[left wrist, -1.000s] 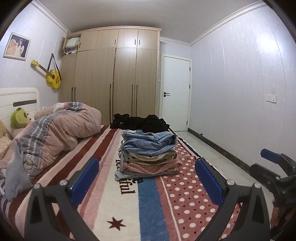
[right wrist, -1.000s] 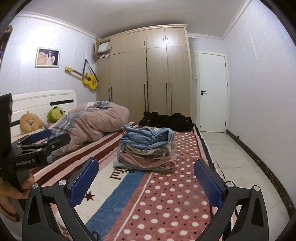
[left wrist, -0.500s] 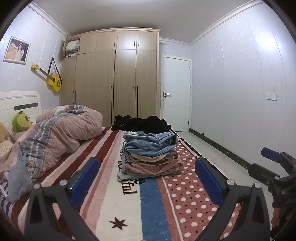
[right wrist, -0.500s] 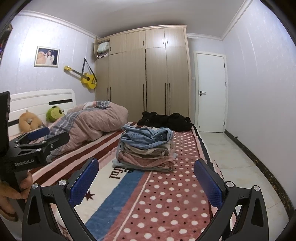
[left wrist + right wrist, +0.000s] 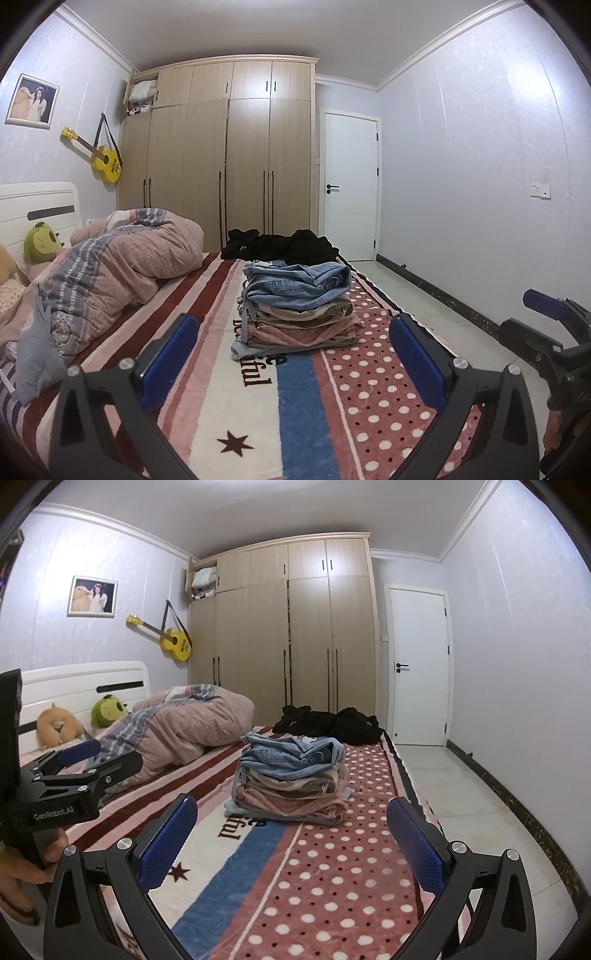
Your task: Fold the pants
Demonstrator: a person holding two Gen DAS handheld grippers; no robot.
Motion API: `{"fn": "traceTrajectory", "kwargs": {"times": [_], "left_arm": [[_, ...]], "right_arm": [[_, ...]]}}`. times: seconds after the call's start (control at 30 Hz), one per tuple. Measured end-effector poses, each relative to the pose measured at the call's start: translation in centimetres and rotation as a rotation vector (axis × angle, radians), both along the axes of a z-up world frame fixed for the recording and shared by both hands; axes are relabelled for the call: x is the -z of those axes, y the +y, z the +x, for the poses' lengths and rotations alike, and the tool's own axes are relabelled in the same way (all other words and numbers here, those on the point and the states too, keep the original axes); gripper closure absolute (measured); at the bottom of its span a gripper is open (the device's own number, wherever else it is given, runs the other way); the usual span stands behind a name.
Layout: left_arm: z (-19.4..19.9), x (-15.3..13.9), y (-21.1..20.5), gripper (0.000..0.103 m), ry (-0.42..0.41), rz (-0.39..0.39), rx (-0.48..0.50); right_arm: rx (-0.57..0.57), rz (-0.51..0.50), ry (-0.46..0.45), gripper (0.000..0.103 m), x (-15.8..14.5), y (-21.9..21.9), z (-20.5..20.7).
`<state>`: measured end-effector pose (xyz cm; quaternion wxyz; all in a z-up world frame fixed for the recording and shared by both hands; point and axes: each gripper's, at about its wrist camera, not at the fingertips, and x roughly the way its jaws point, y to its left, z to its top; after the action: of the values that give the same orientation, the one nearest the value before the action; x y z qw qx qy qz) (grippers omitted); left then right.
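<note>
A stack of folded pants with blue jeans on top lies in the middle of the bed; it also shows in the right wrist view. A heap of black clothes lies beyond it at the bed's foot, seen too in the right wrist view. My left gripper is open and empty, held above the blanket short of the stack. My right gripper is open and empty, also short of the stack. Each gripper shows at the edge of the other's view.
A bunched pink-and-grey duvet lies on the bed's left, with plush toys by the white headboard. A wardrobe and white door stand at the back. Tiled floor runs along the bed's right side.
Both grippers have tilted slightly upward, so the stack sits a little lower in both views. Both stay open and empty.
</note>
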<state>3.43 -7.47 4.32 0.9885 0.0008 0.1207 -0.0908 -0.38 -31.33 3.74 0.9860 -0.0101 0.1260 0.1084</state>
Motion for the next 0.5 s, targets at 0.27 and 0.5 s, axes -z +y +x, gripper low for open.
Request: {"fn": "traceTrajectory", "kwargs": {"times": [0.27,0.5], "left_arm": [[-0.11,0.05,-0.19,0.001,0.001,0.004,-0.002],[-0.02,0.13,0.0,0.001,0.005,-0.006,-0.005]], "right_arm": [[0.002,-0.001,0.001,0.001,0.02,0.07,-0.14],[-0.002,-0.005,-0.001,0.001,-0.03,0.3,-0.35]]}}
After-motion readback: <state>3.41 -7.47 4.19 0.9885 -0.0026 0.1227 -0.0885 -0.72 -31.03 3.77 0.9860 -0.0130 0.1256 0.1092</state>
